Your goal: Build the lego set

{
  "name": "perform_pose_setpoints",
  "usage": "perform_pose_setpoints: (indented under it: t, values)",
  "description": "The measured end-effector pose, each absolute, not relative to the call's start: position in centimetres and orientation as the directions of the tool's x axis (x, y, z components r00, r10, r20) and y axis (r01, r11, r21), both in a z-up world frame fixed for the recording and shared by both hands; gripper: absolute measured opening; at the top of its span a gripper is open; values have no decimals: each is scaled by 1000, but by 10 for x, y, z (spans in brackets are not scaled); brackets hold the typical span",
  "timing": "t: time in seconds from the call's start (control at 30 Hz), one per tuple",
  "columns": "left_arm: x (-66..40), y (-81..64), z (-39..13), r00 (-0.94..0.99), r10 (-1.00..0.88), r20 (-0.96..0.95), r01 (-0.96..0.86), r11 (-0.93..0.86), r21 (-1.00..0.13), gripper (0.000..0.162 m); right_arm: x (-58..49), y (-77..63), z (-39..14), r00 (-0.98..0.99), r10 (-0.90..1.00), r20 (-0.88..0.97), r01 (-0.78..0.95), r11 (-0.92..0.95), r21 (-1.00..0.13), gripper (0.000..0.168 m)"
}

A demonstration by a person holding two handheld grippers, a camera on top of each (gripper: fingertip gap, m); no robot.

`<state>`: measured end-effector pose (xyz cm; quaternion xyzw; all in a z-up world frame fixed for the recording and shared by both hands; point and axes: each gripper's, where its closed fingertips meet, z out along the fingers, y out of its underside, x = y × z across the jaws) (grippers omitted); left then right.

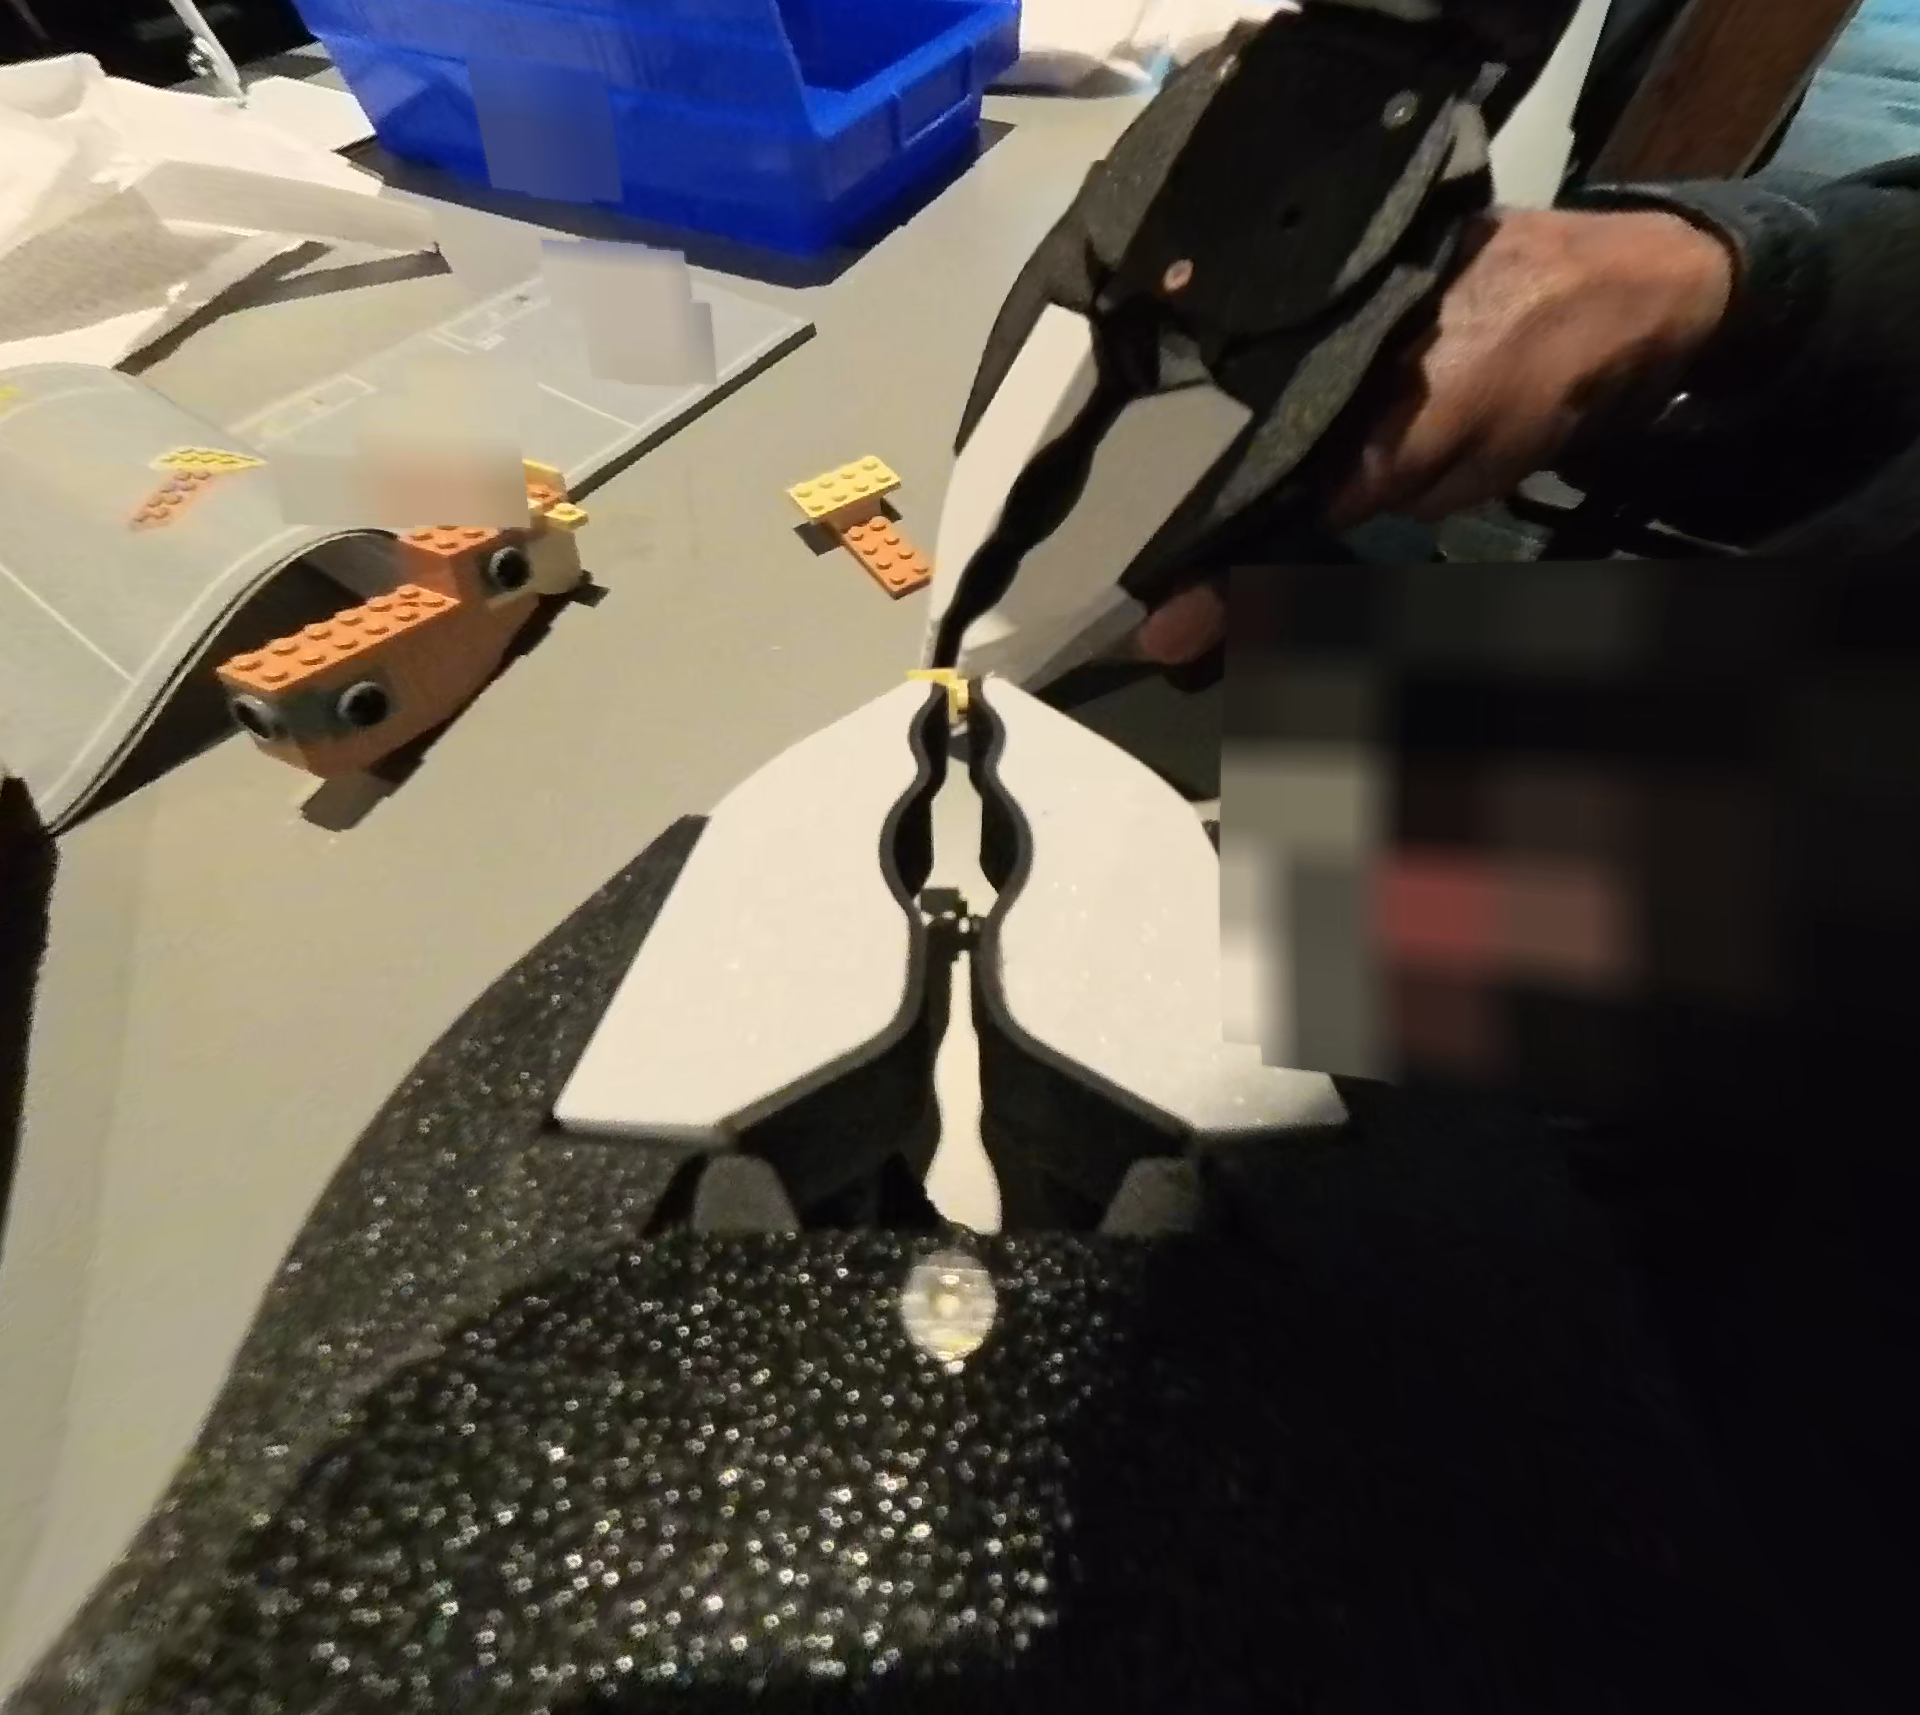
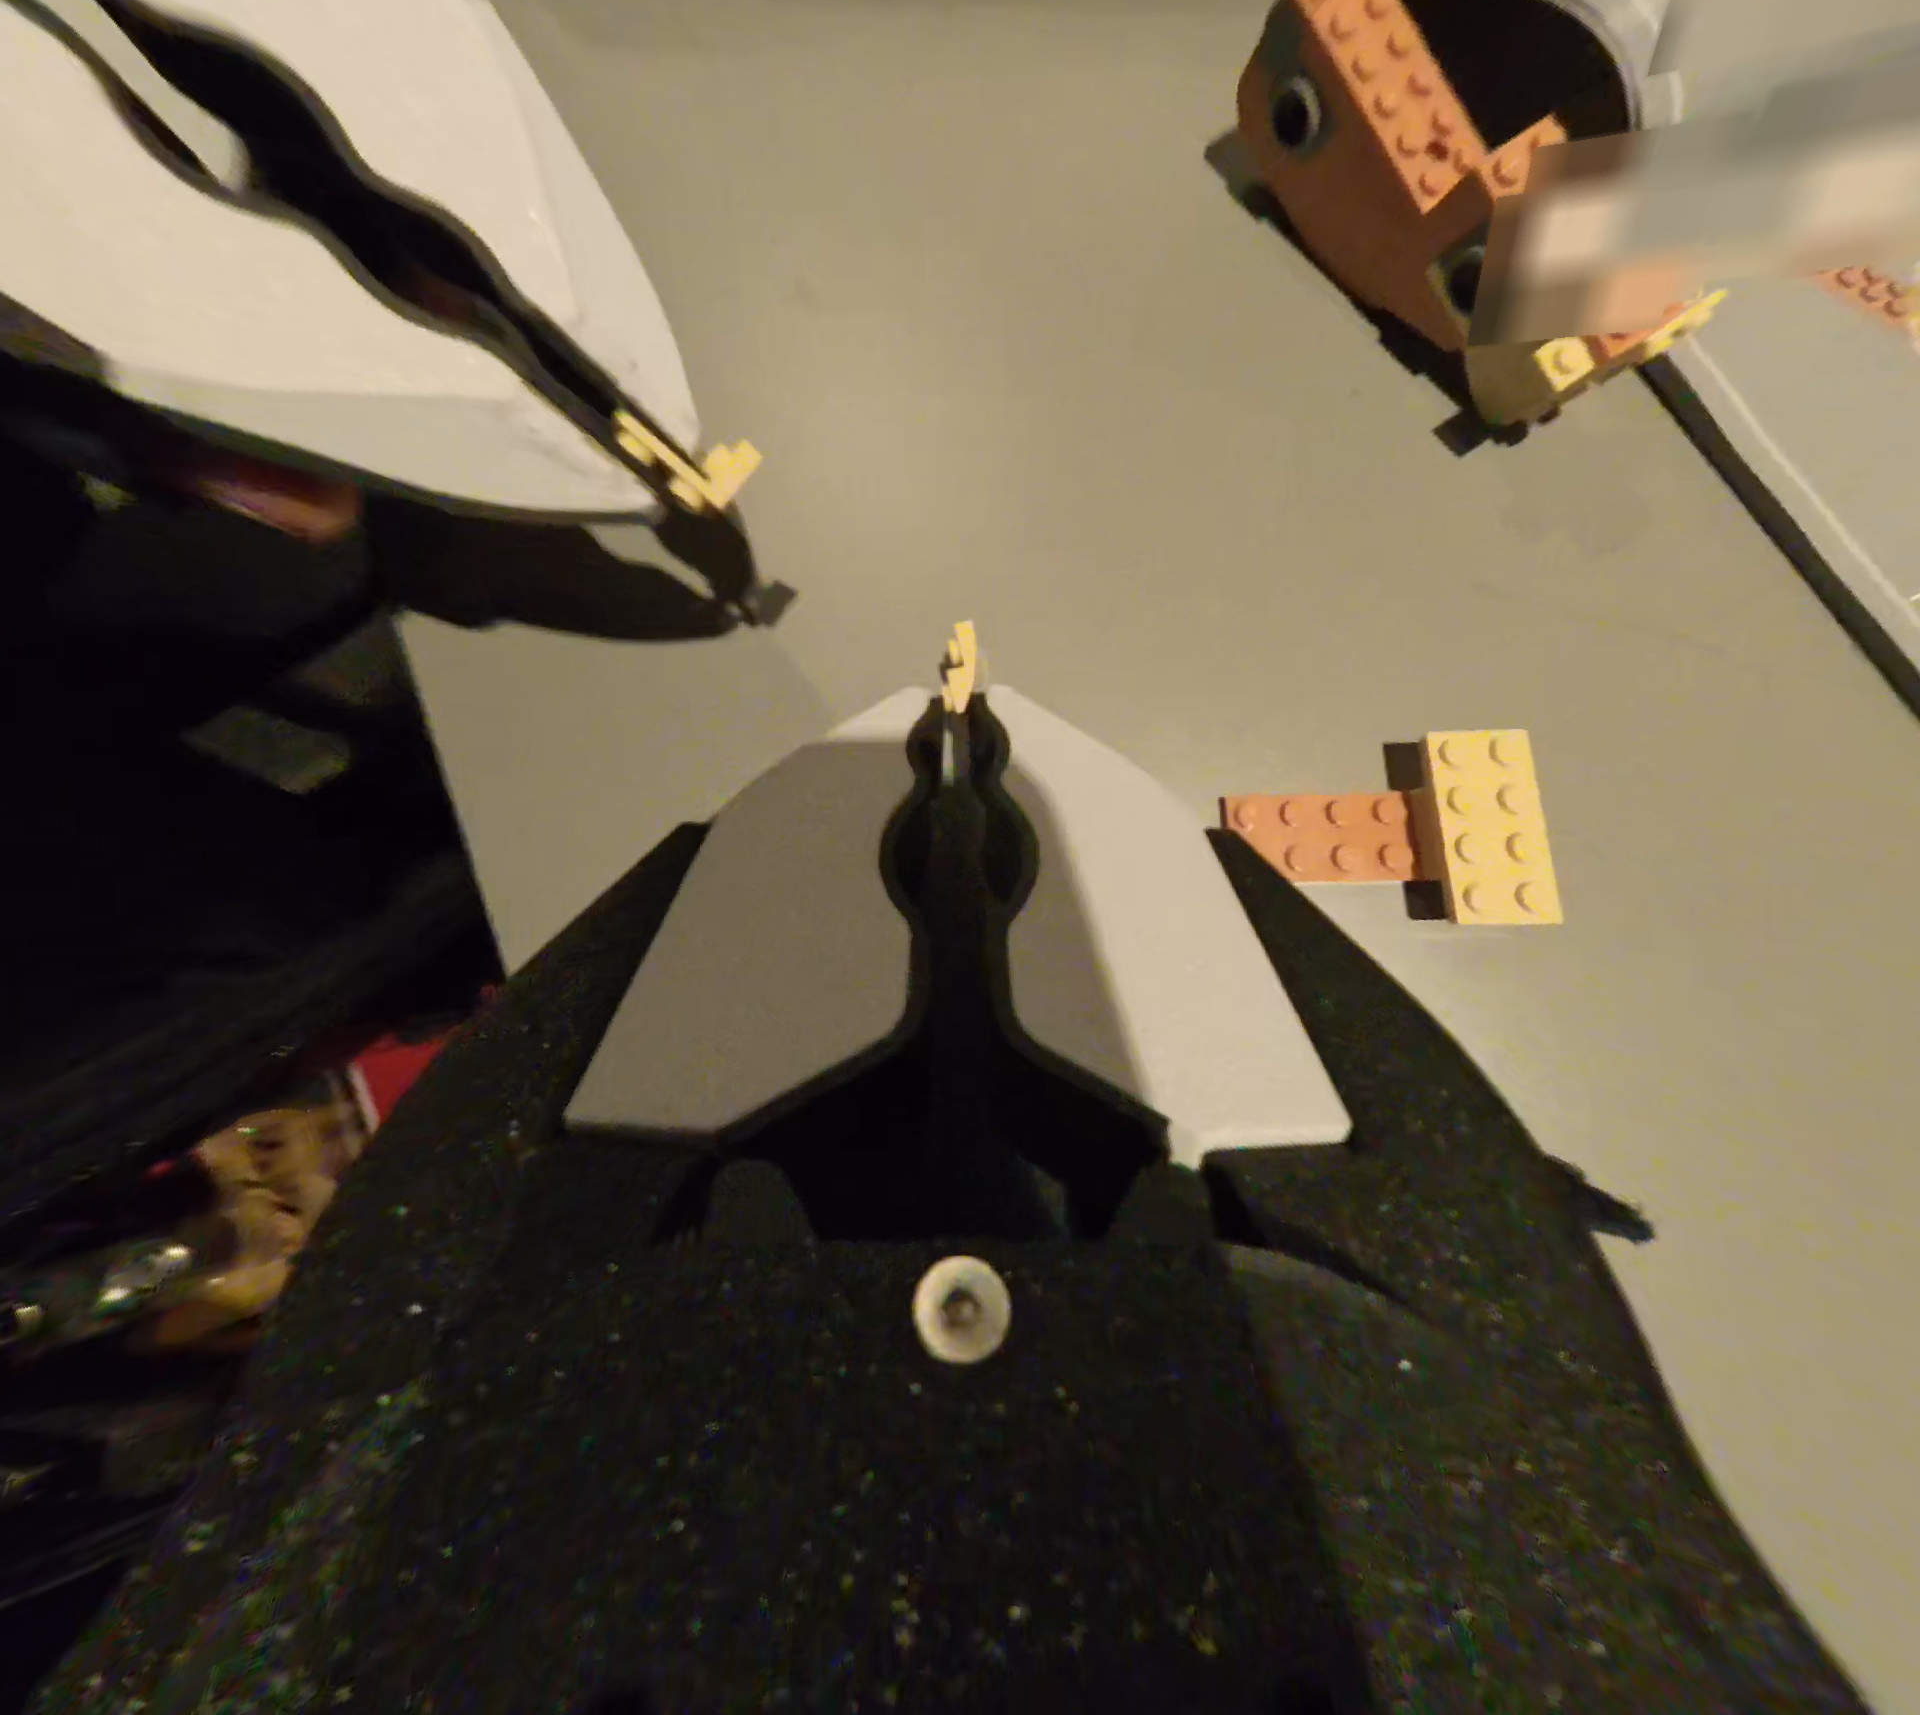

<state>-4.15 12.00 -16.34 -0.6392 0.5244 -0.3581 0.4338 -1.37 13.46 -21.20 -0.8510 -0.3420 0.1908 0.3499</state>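
My left gripper (image 1: pixel 951 701) is shut on a small yellow Lego piece (image 1: pixel 957 691) that sticks out of its tips. It also shows in the right wrist view (image 2: pixel 698 483), top left, with its yellow piece (image 2: pixel 732 465). My right gripper (image 2: pixel 961 711) is shut on another small yellow piece (image 2: pixel 961 657), held edge-up. In the left wrist view the right gripper (image 1: pixel 943 649) comes down from the upper right, its tip just above the left one's. The two pieces are close but apart, above the grey table (image 2: pixel 1039 418).
An orange Lego body with black round holes (image 1: pixel 364 647) (image 2: pixel 1371 138) sits partly under an open instruction booklet (image 1: pixel 104 543). A yellow plate joined to an orange plate (image 1: pixel 862 522) (image 2: pixel 1434 824) lies on the table. A blue bin (image 1: pixel 644 3) stands at the back. A hand (image 1: pixel 1538 377) holds the right gripper. The left gripper's tips are roughly 6 centimetres from the right gripper's.
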Motion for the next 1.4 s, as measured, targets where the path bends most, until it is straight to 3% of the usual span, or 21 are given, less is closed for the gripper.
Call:
perform_pose_setpoints:
  t: [0.23, 0.4, 0.57, 0.7, 0.9, 1.4]
  values:
    - [-37, 120, -158, 163, -985, -61, -338, 2, -941, 3, -24, 129, -180, 626, 716, -309, 207, -534, -820, 4]
    - [-36, 116, -158, 111, -942, -316, -391, 251, -885, 2, -26, 121, -174, 540, 712, -448, 139, -600, -788, 4]
    - [-39, 114, -166, -10, -729, -684, -534, 583, -613, 3, -27, 117, -175, 512, 692, -508, 125, -645, -754, 4]
    - [-35, 108, -173, -122, -565, -816, -558, 719, -414, 2, -29, 116, -178, 531, 694, -485, 151, -641, -752, 4]
    - [-33, 112, -180, -224, -435, -872, -584, 776, -237, 3, -27, 116, -180, 569, 704, -424, 189, -614, -766, 4]
    - [-21, 106, -194, -408, -233, -883, -462, 887, -20, 2, -19, 110, -186, 582, 730, -358, 270, -588, -762, 4]
